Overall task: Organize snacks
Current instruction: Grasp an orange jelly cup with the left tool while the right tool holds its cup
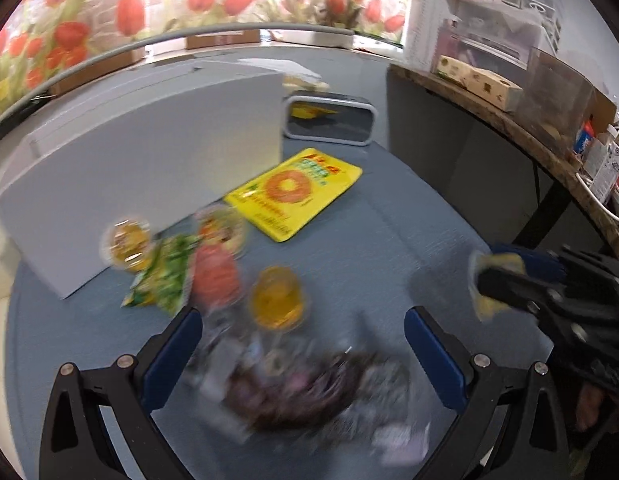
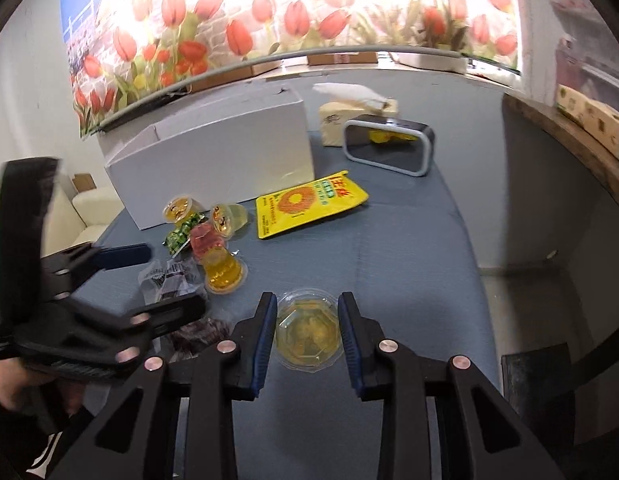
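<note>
Right tongs (image 2: pixel 307 334) clamp a jelly cup (image 2: pixel 308 334) clear of the snack pile (image 2: pixel 205 240) by the white box (image 2: pixel 213 156); left tongs (image 1: pixel 303 354) gape, ready.

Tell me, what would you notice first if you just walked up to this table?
Probably the right gripper, whose blue-padded fingers squeeze a clear plastic jelly cup with yellow filling near the front of the blue tablecloth. Next, the bright yellow flat snack bag with an orange ring lying mid-table beside the big white cardboard box. Behind everything hangs a red tulip picture.
</note>
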### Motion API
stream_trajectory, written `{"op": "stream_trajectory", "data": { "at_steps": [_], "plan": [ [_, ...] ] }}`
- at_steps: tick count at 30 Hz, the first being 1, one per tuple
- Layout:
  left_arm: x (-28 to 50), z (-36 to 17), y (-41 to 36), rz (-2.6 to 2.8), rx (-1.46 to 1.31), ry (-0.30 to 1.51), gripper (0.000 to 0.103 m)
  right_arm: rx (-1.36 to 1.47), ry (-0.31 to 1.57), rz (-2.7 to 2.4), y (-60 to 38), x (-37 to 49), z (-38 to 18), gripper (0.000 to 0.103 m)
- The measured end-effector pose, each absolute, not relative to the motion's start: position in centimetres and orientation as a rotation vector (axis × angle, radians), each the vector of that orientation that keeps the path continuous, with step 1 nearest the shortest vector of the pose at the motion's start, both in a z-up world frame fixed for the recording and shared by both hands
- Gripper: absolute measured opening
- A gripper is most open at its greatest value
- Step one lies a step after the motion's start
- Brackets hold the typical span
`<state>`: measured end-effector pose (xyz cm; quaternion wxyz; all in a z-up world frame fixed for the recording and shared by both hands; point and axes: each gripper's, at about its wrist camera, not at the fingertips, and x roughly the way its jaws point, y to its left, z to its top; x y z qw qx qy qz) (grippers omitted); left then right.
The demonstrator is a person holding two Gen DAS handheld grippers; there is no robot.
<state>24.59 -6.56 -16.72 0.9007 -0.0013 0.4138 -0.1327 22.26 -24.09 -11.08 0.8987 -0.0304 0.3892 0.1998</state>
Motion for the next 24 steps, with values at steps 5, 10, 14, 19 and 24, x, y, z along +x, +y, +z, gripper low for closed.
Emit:
{"op": "stream_trajectory", "data": {
  "at_steps": [5,10,14,19,24],
  "plan": [
    [26.7,-18.2,-7.7,-0.231,-0.006,0.902,0.101,-0.042,0.812,0.412,-25.5,20.9,-11.2,0.034],
    [27.5,-19.2,-7.4,-0.202,-0.023,0.943,0.044,-0.009,0.831,0.408,-26.5,20.6,-11.9,0.034],
    [27.4,-19.1,-7.1,-0.199,-0.029,0.946,0.038,-0.005,0.837,0.416,-26.4,20.7,-12.2,0.034],
    [27.0,-18.9,-7.3,-0.235,-0.040,0.939,0.037,-0.006,0.829,0.430,-26.1,20.7,-12.0,0.034],
    [25.8,-16.9,-7.1,-0.259,-0.044,0.893,0.037,-0.008,0.826,0.437,-25.7,20.7,-11.9,0.034]
  ]
}}
